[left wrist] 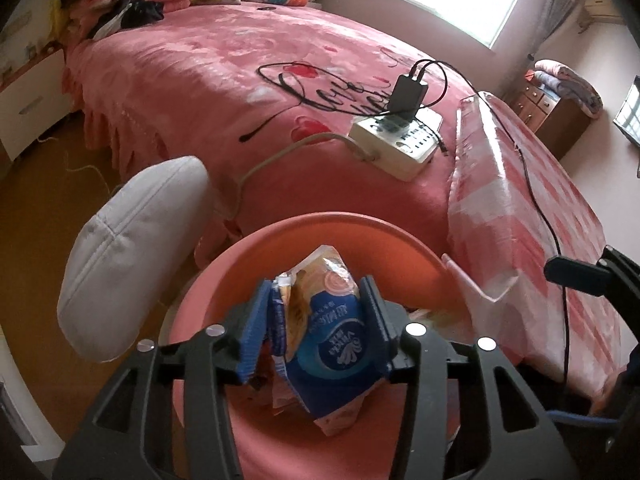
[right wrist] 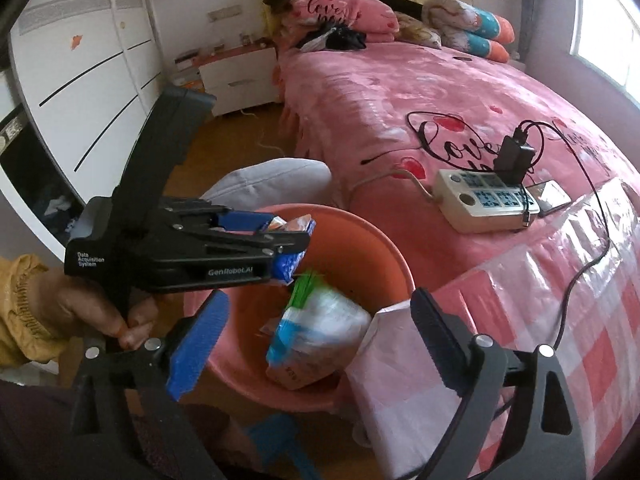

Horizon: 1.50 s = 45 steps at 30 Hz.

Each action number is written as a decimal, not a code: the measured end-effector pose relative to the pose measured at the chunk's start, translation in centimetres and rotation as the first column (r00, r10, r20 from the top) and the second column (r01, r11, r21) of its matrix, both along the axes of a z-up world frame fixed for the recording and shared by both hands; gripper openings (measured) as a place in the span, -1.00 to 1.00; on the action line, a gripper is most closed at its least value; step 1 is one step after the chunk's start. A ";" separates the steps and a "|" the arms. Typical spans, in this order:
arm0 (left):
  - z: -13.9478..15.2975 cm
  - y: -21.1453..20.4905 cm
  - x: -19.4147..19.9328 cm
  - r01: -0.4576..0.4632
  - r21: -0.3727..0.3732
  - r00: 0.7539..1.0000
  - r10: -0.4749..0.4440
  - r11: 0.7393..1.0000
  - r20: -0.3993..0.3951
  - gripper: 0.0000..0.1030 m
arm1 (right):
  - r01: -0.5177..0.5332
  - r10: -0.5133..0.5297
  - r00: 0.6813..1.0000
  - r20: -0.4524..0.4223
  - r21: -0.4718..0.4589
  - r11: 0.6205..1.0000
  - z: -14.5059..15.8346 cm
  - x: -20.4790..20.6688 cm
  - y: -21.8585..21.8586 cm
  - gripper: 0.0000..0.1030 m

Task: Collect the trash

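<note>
Crumpled blue-and-white tissue wrapper [left wrist: 320, 344] sits between blue pads of our left gripper [left wrist: 316, 320], over round salmon-pink plastic basin [left wrist: 280, 236]; pads look to touch it both sides, so we read it as grasped. Our right gripper [right wrist: 316, 340] gapes wide, nothing between fingers; white plastic packet with green tab [right wrist: 324, 320] lies in basin below. Beyond: white power strip [left wrist: 396, 140] on pink bedspread [left wrist: 208, 80].

Black handheld grippers with blue ribbed pads

The left gripper [right wrist: 294, 246] bears white "Data Acquisition System" and "GenRobot.AI" lettering; the right gripper [right wrist: 316, 340] shows silver round screws on its black arms; a mustard-yellow sleeve [right wrist: 20, 308] with a gathered cuff.
</note>
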<state>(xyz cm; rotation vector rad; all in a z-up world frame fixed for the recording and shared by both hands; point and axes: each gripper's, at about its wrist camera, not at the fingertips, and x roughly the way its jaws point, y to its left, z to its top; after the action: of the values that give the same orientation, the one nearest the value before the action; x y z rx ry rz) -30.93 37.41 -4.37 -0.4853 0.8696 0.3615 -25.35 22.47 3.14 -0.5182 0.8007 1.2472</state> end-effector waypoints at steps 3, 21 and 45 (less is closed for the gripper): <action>0.0 0.2 -0.3 -0.014 0.011 1.000 0.014 1.000 0.002 0.11 | 0.029 -0.028 0.999 -0.016 0.016 0.999 0.2 0.5 -0.4 0.77; 5.0 -2.2 0.5 -0.012 0.190 0.992 -0.012 0.982 0.126 0.81 | 0.378 -0.367 0.926 -0.088 0.203 0.903 3.7 7.1 -9.8 0.77; 12.7 -14.5 8.3 0.198 0.281 0.919 -0.278 0.939 0.281 0.92 | 0.697 -0.721 0.692 -0.048 0.307 0.648 4.0 13.1 -24.5 0.77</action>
<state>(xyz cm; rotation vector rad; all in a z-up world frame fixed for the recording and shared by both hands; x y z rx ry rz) -22.59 22.94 8.30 -0.1916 0.5517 0.1547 -12.30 -2.05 7.15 0.0308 0.6288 0.5746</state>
